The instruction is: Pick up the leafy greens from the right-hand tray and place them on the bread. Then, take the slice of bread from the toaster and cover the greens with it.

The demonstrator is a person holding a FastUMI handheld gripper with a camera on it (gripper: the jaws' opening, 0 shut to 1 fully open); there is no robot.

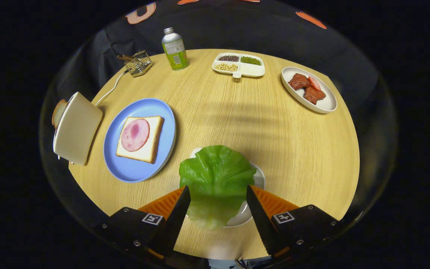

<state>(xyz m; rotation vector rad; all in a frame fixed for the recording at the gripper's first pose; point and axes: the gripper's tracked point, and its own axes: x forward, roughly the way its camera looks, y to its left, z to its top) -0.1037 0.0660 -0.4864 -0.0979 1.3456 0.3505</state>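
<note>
While the lettuce leaf [217, 179] lies on its small white tray [260, 178] in the lower centre of the frame, the gripper [218, 192] has its fingers spread to either side of it. The fingertips stand at the leaf's two edges; whether they touch it cannot be told, and nothing shows them pressing on it, so the claw counts as spread rather than pinching.

By the look of things the task is at its very start. The greens are not yet lifted from the tray. Left of centre, the blue plate [125, 168] holds the slice of bread [151, 149] with a round slice of ham [135, 134] on top, bare of any leaf. At the far left, the toaster [76, 129] has the second slice of bread [58, 112] poking out at its far side, untouched.

What is left, then, is all of it: close on the leaf, carry it up and left to the ham-topped bread, then fetch the slice from the toaster and lay it over.

Along the top of the round wooden table [293, 157] stand a bottle [174, 48], a divided dish of beans [238, 64] and an oval plate of meat [309, 89].
</note>
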